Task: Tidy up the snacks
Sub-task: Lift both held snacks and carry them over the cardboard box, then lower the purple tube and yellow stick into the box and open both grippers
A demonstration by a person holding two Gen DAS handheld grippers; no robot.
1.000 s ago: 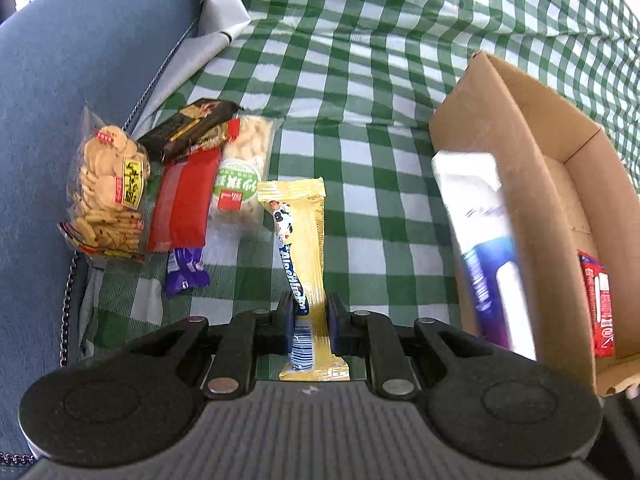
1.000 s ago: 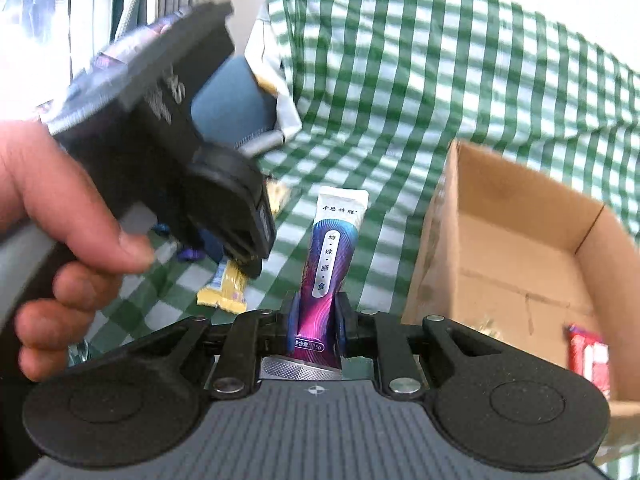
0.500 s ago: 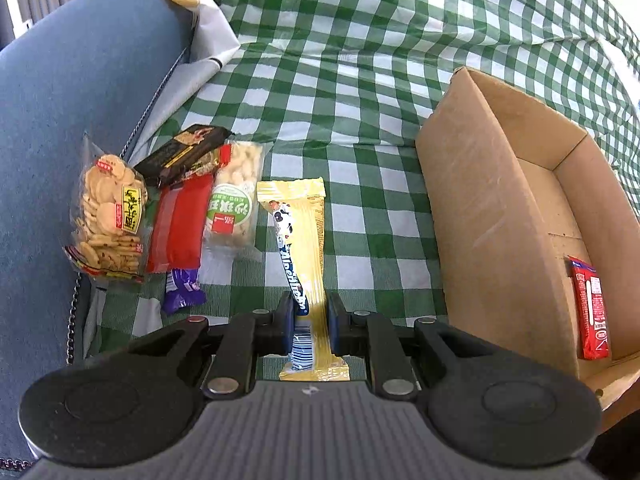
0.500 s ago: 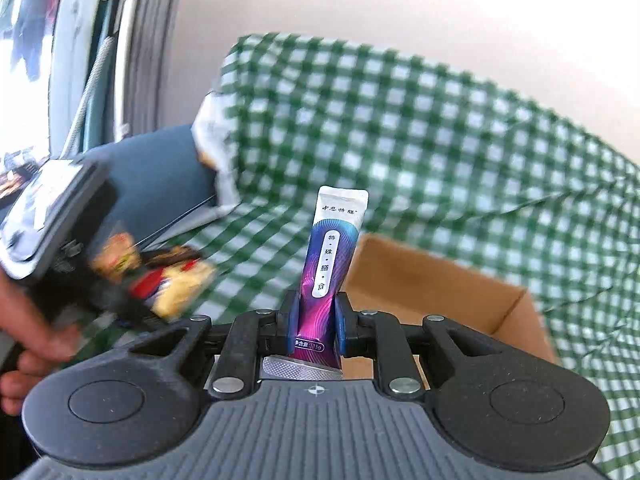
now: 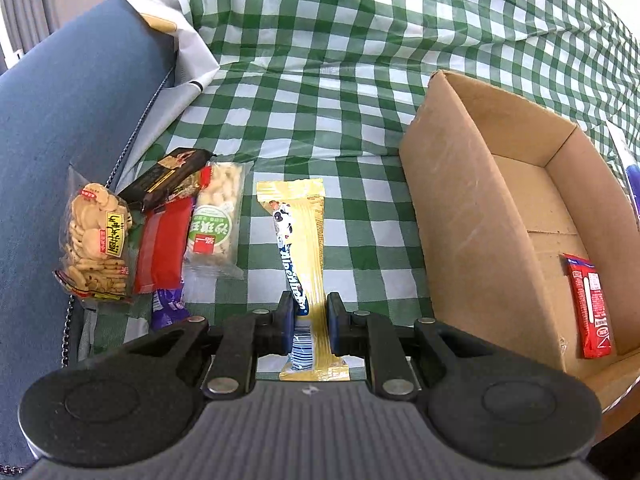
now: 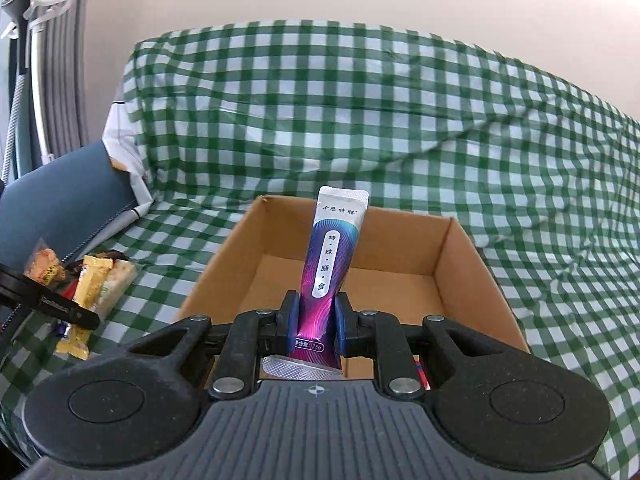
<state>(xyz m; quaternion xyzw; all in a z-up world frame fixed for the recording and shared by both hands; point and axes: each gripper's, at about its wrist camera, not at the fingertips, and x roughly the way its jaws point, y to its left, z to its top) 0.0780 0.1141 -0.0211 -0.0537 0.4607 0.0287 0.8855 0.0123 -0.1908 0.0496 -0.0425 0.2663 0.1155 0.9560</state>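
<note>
My left gripper is shut on a long yellow snack bar with a cow picture, held above the green checked cloth left of the cardboard box. My right gripper is shut on a purple and white sachet, held upright over the near side of the box. A red packet lies in the box's near right corner. The left gripper with the yellow bar shows at the left of the right wrist view.
A pile of snacks lies on the cloth at the left: a biscuit bag, a red packet, a dark bar, a green-labelled pack and a purple wrapper. A blue cushion borders the cloth on the left.
My right gripper has swung with the sachet from beside the box's left wall to over the box. The left gripper has lifted slightly, the yellow bar still in it.
</note>
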